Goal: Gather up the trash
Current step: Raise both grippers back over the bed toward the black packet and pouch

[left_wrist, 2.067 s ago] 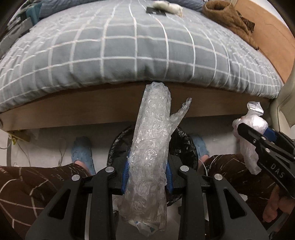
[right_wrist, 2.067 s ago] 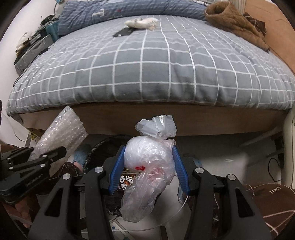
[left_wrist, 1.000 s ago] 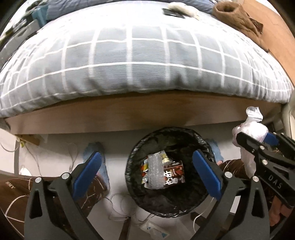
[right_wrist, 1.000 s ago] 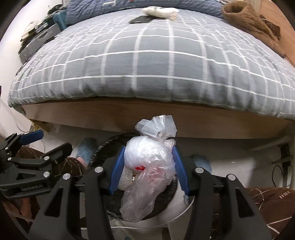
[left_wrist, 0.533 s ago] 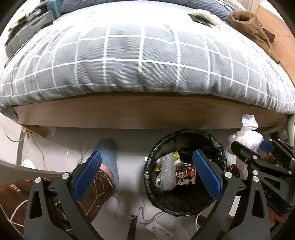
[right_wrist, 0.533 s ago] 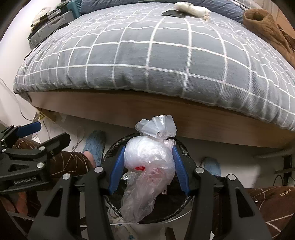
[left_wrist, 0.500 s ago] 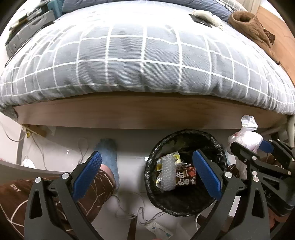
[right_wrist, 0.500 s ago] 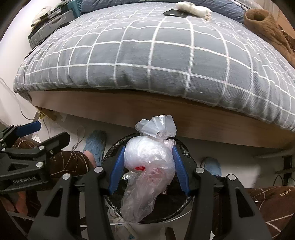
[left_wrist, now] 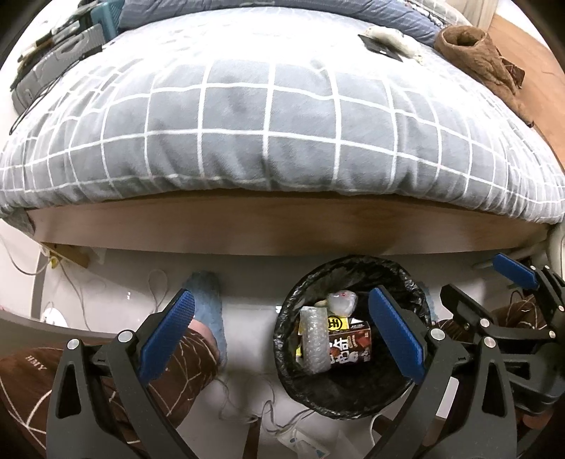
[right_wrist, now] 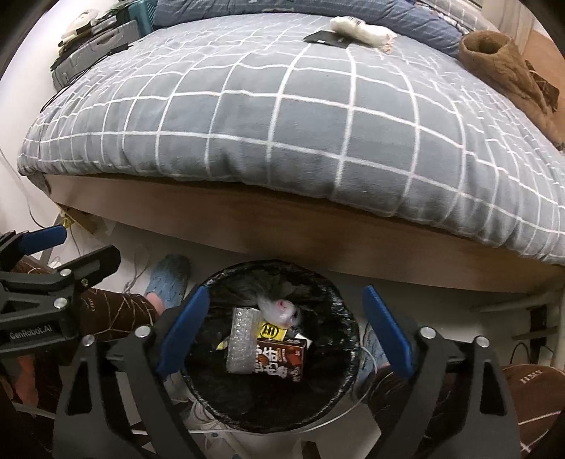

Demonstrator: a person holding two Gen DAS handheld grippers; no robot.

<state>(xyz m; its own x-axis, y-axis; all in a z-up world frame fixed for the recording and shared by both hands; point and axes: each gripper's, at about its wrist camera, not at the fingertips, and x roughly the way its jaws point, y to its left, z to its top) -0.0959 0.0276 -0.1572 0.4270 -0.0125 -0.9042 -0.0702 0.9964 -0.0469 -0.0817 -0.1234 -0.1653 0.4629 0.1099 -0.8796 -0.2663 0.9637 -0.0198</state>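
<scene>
We recorded both grippers above the round bin lined with a black plastic bag (left_wrist: 353,388), which stood on the pale floor (left_wrist: 247,275) just in front of the wooden bed frame (left_wrist: 282,226).

The left gripper (left_wrist: 279,328) had its blue-padded fingers (left_wrist: 166,332) spread wide with nothing between them; the bin sat below its right finger. The right gripper (right_wrist: 284,328) likewise had its fingers (right_wrist: 183,328) spread wide and held nothing, and it was centred over the bin opening.

Inside the bin we noted a roll of clear bubble wrap (right_wrist: 242,339), lying beside and partly on a brown drink carton with pale lettering (right_wrist: 279,356). A yellow-labelled packet (right_wrist: 270,330) showed behind the carton. A knotted translucent plastic bag with a red spot (right_wrist: 279,310) appeared blurred at the far side of the bin, near the top of the pile; we could not tell whether it was resting.

A grey duvet with a white grid (right_wrist: 282,123) covered the bed. On it lay a brown garment (right_wrist: 508,67) at the far right and a white bundle (right_wrist: 360,30) on a flat black item (right_wrist: 326,37).

A blue slipper (left_wrist: 208,300) was on the floor, left of the bin.
</scene>
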